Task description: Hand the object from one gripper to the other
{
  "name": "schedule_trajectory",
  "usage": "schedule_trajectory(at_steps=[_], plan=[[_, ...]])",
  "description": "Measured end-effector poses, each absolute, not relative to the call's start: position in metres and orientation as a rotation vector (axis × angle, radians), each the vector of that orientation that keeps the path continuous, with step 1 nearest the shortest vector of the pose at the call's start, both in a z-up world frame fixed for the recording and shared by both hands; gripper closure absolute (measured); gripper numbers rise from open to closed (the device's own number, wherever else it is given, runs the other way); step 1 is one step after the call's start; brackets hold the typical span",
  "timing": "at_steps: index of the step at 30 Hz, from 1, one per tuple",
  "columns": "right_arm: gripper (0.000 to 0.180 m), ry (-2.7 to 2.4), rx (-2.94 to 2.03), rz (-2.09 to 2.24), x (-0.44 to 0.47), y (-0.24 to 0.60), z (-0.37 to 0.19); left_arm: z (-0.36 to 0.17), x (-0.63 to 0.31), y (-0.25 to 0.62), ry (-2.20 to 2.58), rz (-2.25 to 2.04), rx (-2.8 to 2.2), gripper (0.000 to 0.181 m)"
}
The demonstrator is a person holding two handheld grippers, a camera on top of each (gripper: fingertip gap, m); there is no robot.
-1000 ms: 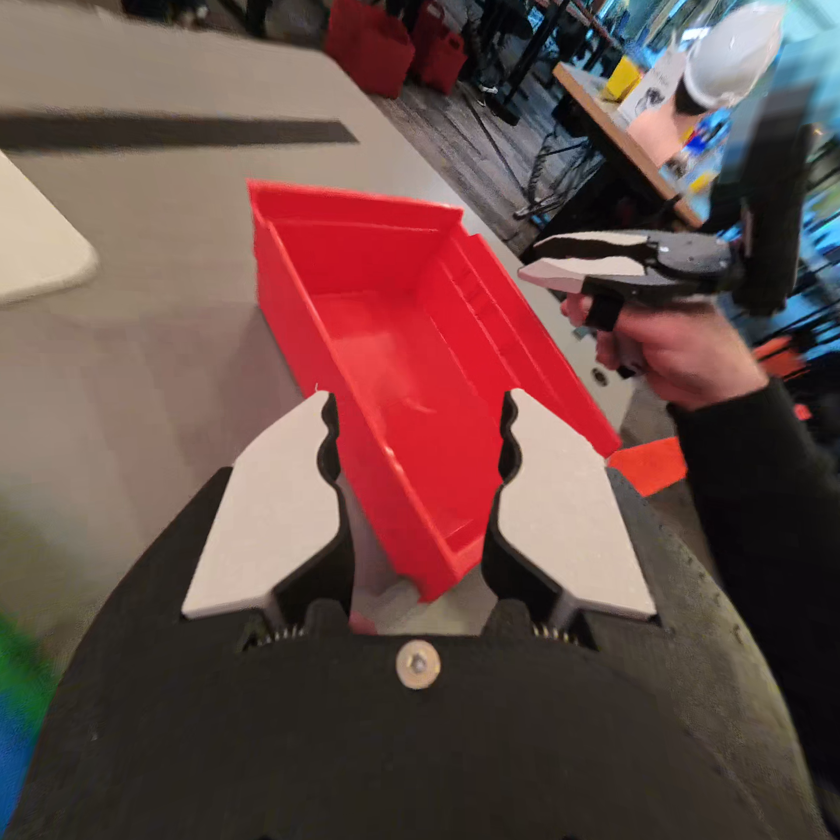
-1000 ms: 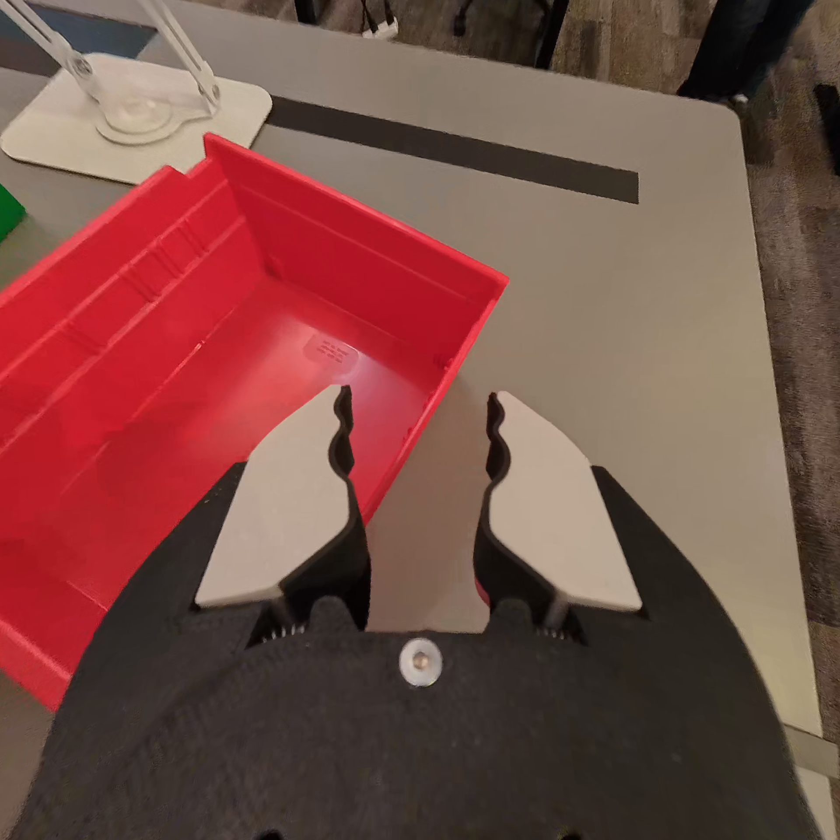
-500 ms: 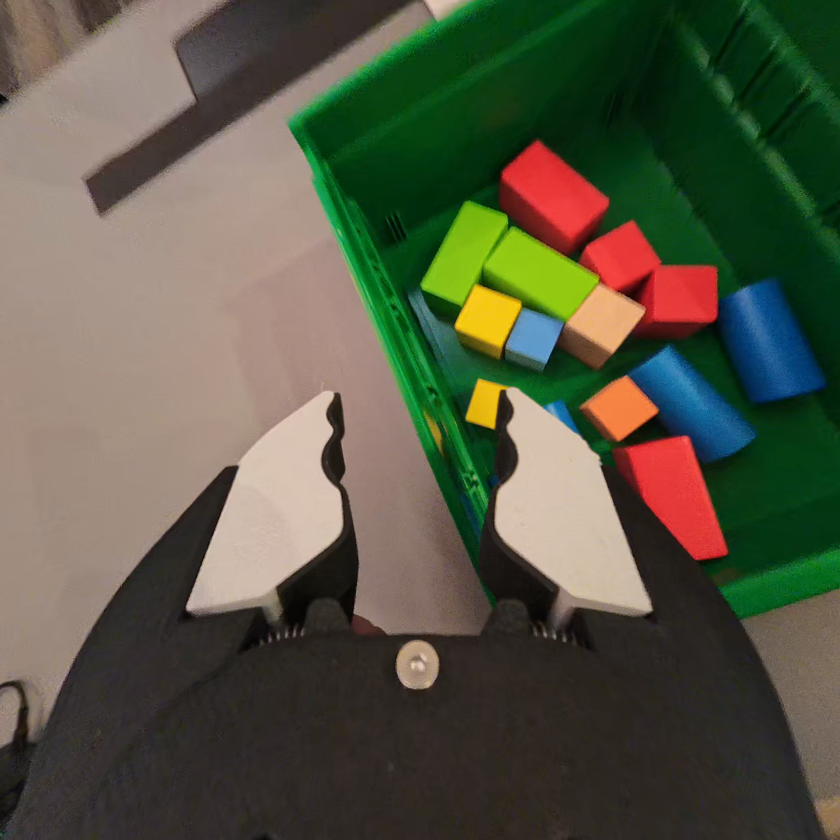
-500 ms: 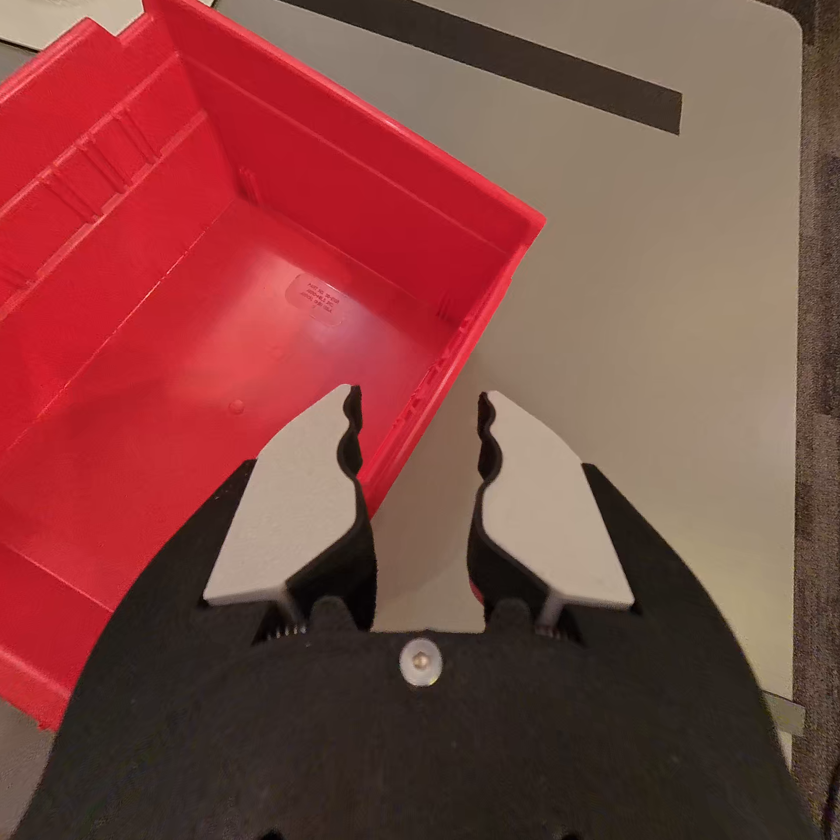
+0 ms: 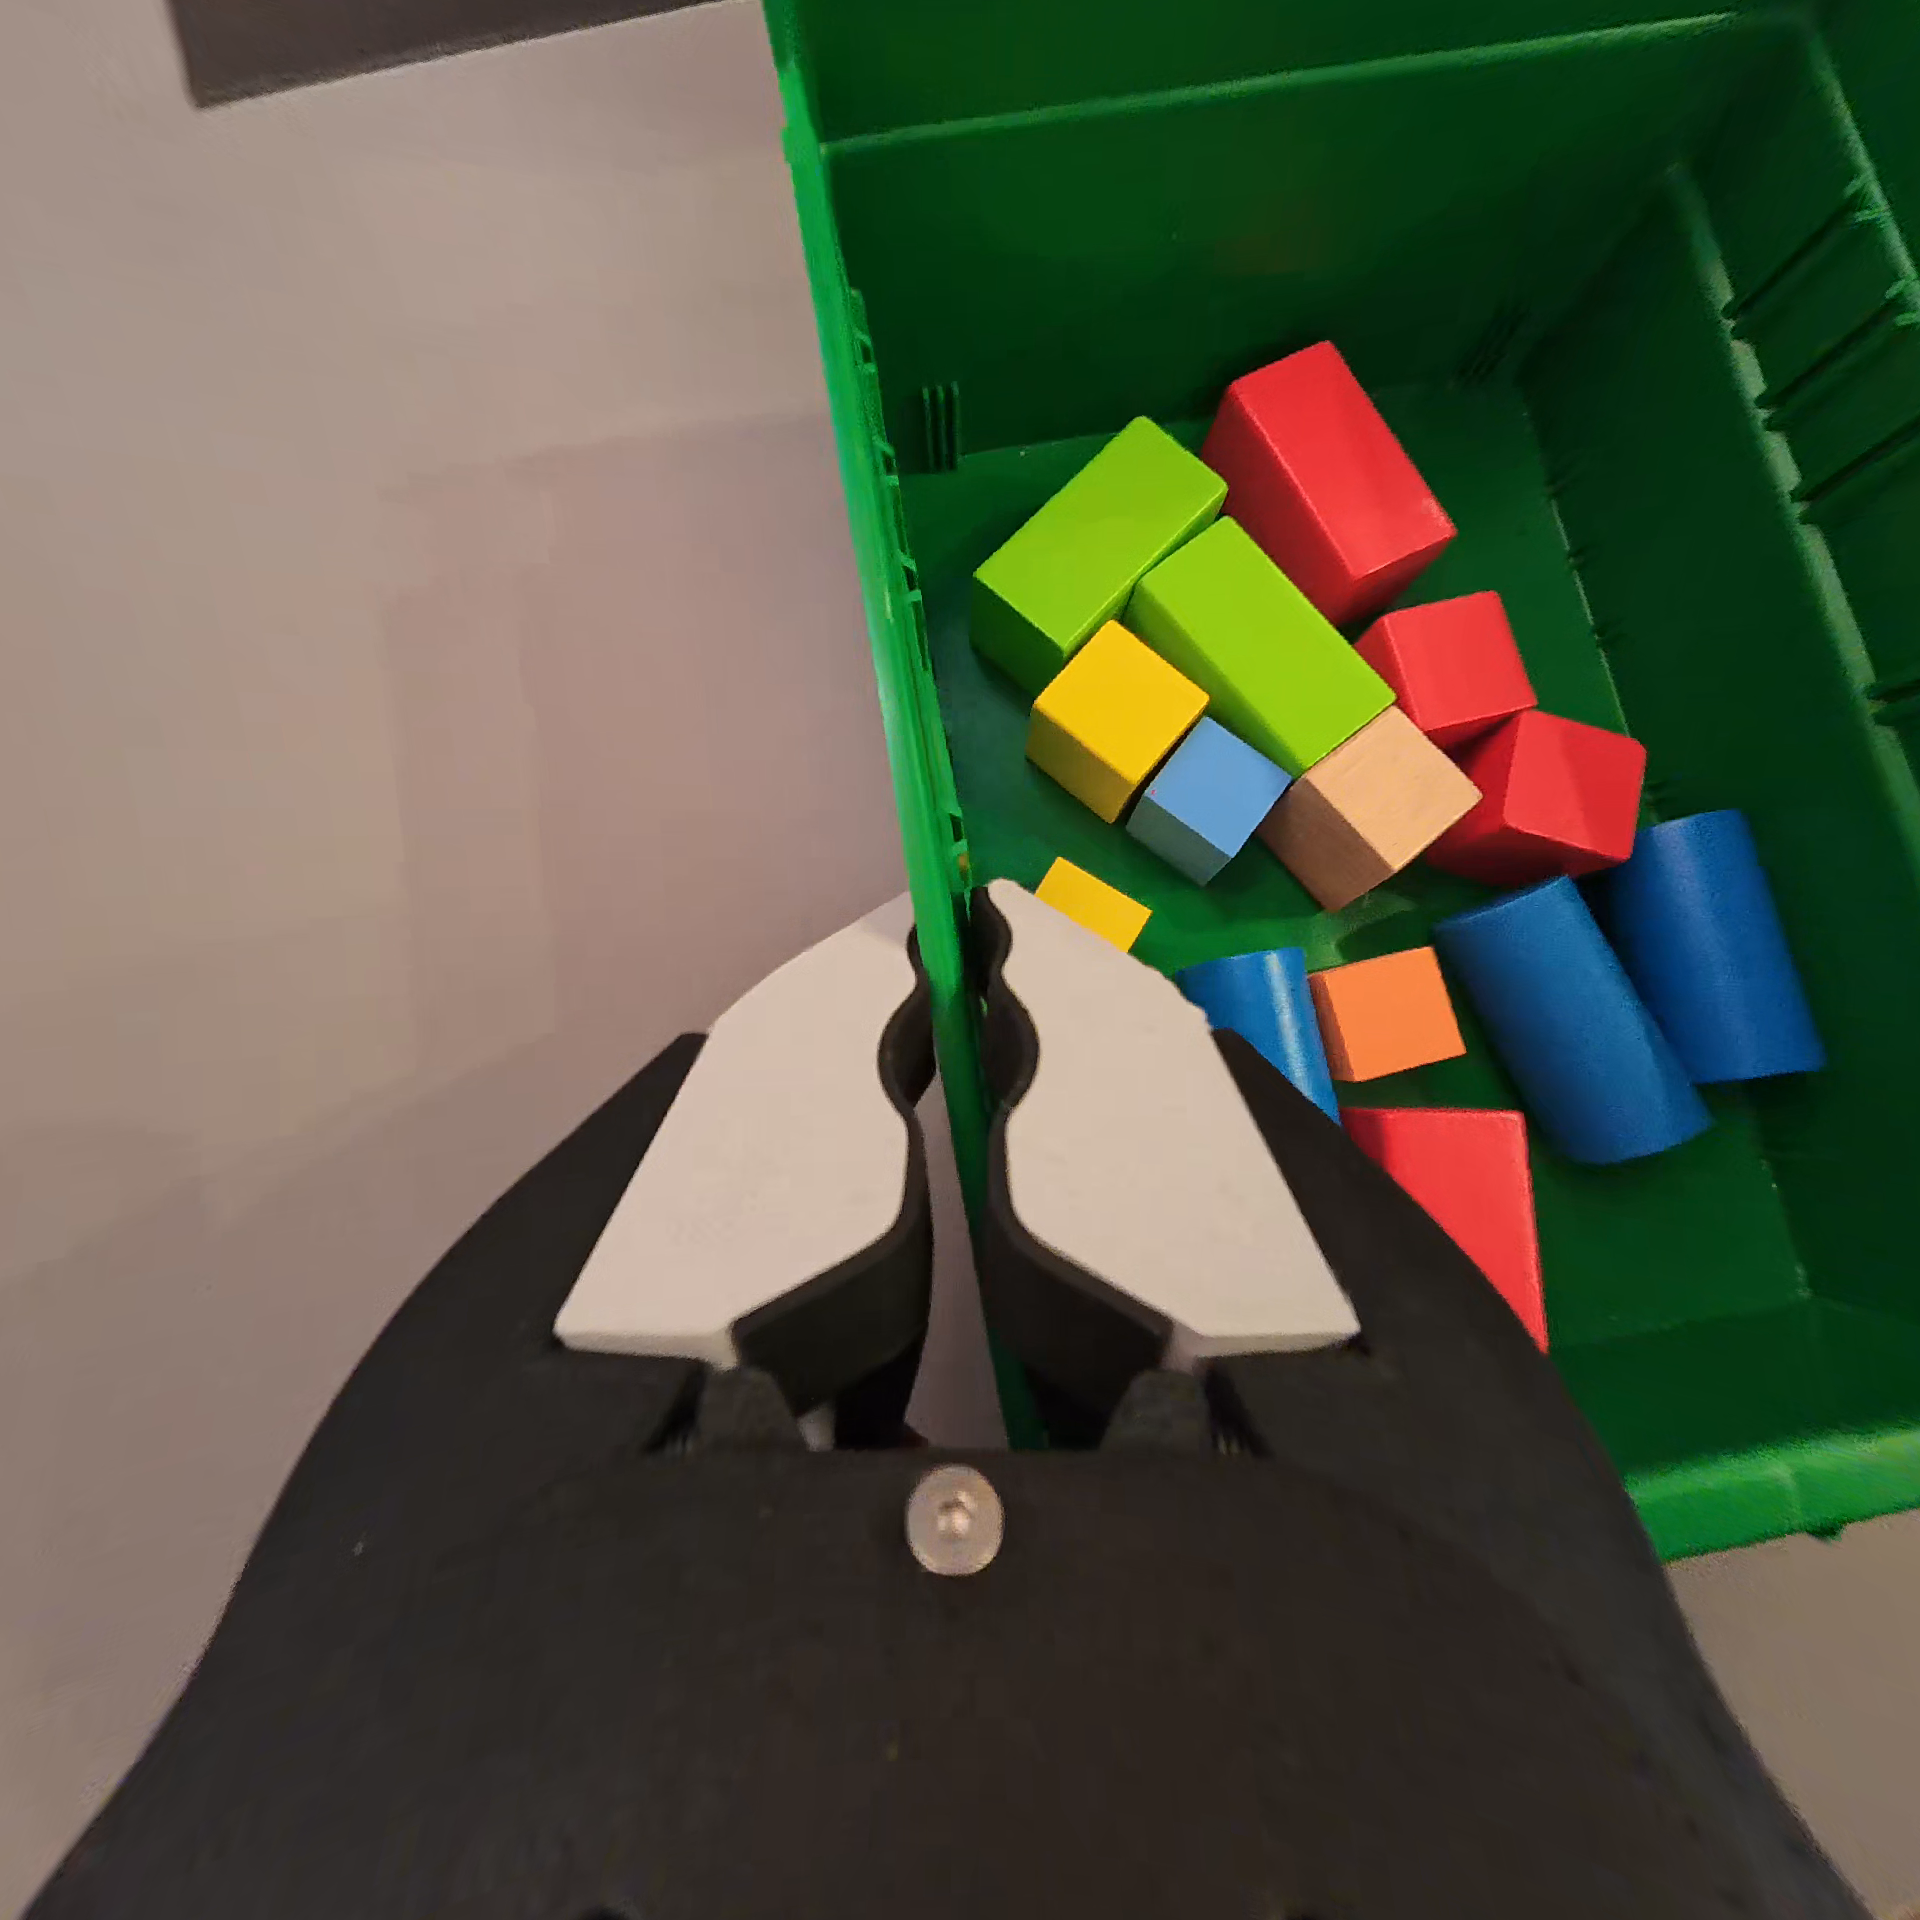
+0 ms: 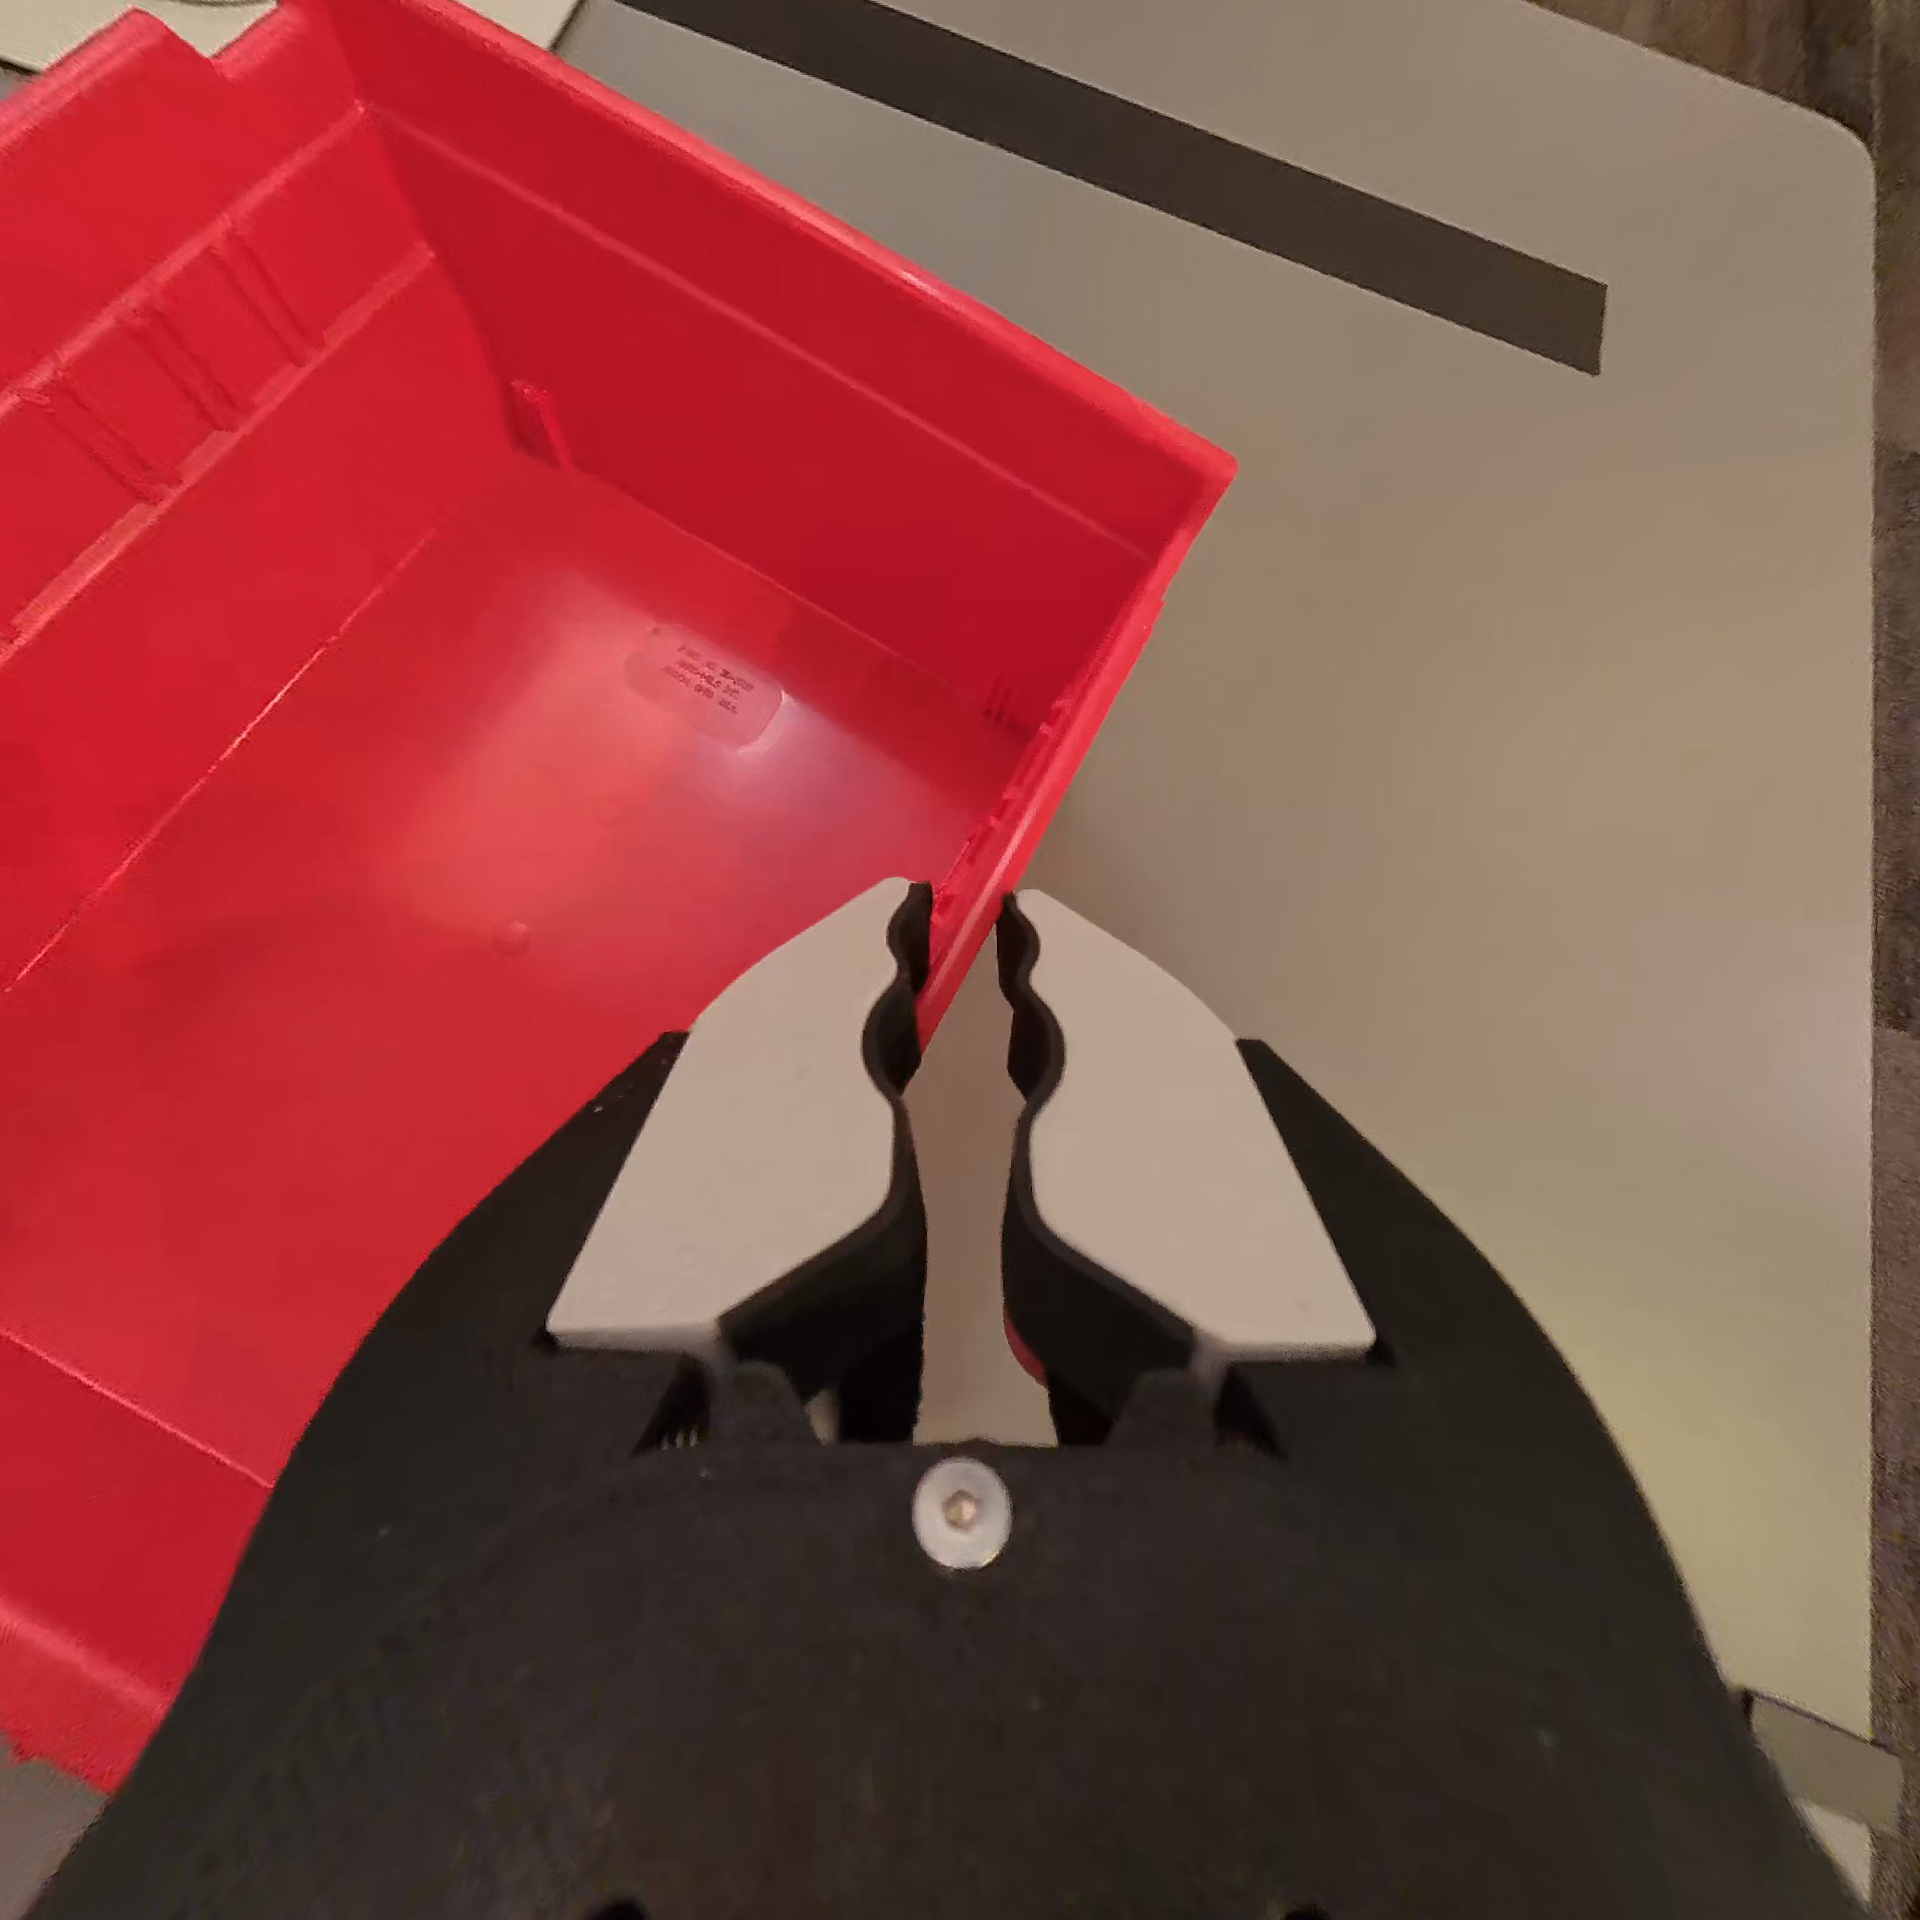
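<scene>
Two hand-held grippers each pinch the wall of a plastic bin.

On the left, the left hand-held gripper (image 5: 954, 935) is closed tight on the side wall of the green plastic bin (image 5: 1299, 156), which sits on the grey bench (image 5: 416, 623). The object to hand over is not picked yet; it is likely one of the wooden blocks lying loose in this bin. I count four red blocks (image 5: 1325, 478), three blue round blocks (image 5: 1569, 1023), two light green long blocks (image 5: 1096, 540), two yellow cubes (image 5: 1112, 717), one pale blue cube (image 5: 1210, 800), one plain wood cube (image 5: 1371, 805) and one orange cube (image 5: 1382, 1013). On the right, the right hand-held gripper (image 6: 961, 899) is closed on the wall of the one empty red plastic bin (image 6: 779, 343). To do well, I think each should hold its bin steady, then let go slowly.
</scene>
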State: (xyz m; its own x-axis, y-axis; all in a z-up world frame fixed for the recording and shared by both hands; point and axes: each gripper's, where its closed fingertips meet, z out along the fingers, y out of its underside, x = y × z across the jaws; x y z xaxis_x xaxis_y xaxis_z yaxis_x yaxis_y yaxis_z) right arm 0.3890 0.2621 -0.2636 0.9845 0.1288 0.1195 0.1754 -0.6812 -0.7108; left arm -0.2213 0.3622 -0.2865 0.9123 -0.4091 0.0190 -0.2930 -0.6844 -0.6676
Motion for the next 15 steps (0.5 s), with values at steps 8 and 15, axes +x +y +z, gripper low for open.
schedule_trajectory(at_steps=[8,15], plan=[[0.169,-0.242,-2.308,-0.027,0.37,0.269,-0.263,-0.287,-0.259,0.344,0.372,-0.19,-2.372,0.177],[0.165,-0.288,-2.3,-0.071,0.363,0.272,-0.262,-0.286,-0.262,0.336,0.366,-0.224,-2.355,0.175]])
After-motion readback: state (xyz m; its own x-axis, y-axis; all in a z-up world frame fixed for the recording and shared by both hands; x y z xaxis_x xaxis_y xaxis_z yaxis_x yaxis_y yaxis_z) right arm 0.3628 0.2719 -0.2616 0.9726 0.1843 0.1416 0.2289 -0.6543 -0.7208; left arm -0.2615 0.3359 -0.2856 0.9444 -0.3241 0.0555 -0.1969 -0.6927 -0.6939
